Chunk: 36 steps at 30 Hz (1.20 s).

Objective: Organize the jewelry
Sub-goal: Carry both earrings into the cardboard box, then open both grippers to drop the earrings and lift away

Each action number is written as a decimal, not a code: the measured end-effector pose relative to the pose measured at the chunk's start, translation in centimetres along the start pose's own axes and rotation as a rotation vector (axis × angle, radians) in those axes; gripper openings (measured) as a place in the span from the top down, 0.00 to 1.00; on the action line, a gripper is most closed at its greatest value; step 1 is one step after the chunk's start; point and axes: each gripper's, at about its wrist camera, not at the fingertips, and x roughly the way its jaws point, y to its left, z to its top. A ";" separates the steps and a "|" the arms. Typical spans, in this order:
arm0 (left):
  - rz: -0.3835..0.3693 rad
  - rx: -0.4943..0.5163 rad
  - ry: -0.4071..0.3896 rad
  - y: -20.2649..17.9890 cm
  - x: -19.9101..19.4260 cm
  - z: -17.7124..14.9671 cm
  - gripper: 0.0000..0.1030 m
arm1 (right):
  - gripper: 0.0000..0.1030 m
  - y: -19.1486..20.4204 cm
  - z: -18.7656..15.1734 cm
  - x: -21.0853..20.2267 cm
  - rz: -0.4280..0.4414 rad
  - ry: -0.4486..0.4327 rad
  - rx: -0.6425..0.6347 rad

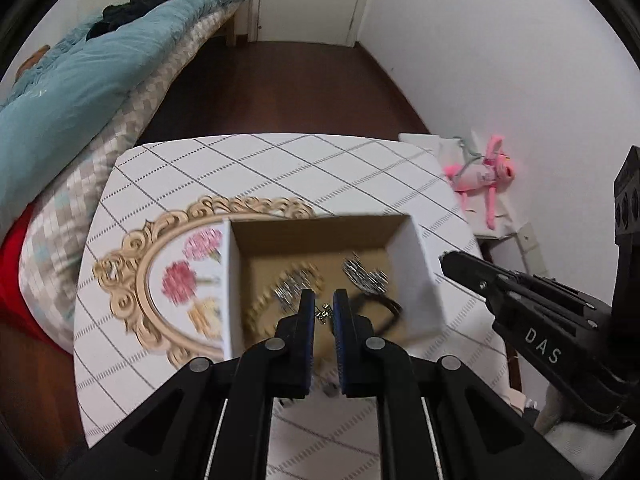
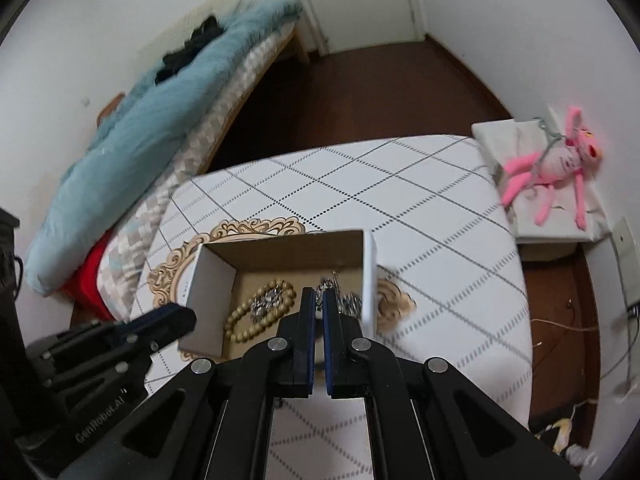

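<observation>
A white-sided cardboard box [image 1: 420,272] [image 2: 370,280] stands on the checked table. In it lie a wooden bead bracelet [image 2: 244,320], silver pieces [image 1: 364,276] [image 2: 268,302] and a black cord [image 1: 384,306]. My left gripper [image 1: 324,300] hovers over the box, shut on a small gold jewelry piece [image 1: 324,313] that shows sharp between its blue pads. My right gripper [image 2: 318,294] is shut above the box's right side. A silver chain [image 2: 332,280] shows just past its tips, and nothing hangs from it in the left wrist view.
An ornate gold-framed floral tray [image 1: 132,276] [image 2: 172,272] lies partly under the box. A bed with a teal duvet [image 1: 100,64] runs along the left. A pink plush toy [image 2: 556,164] lies on a low white stand at the right. Dark wooden floor [image 1: 280,92] lies beyond the table.
</observation>
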 end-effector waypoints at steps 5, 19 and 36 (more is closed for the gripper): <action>0.025 -0.029 0.058 2.0 2.6 2.7 0.93 | 0.97 0.0 2.6 4.1 -0.027 0.123 -0.034; 0.155 -0.061 0.088 4.3 3.9 4.8 0.35 | 0.73 0.0 3.7 5.3 -0.119 0.196 -0.055; 0.239 -0.066 0.048 4.9 2.0 1.3 0.00 | 0.01 -0.3 0.8 2.8 -0.307 0.147 -0.075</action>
